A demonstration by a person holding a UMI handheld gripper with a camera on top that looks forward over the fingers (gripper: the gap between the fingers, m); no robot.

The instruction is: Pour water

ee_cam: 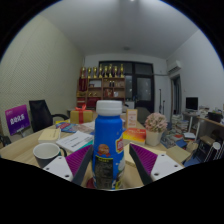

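Note:
A blue plastic bottle [108, 140] with a white cap and a colourful label stands upright between my fingers, filling the gap. Both purple pads [80, 163] press against its sides, so my gripper [110, 172] is shut on it. The bottle appears lifted above the wooden table [30, 143]. A dark bowl-like cup [46, 153] with a pale rim sits on the table to the left of the fingers.
Papers and books [72, 138] lie left of the bottle. A small cup of snacks [154, 125] and orange packets [136, 135] sit to the right. A black chair [40, 112], a shelf [102, 85] and desks with monitors [192, 104] stand beyond.

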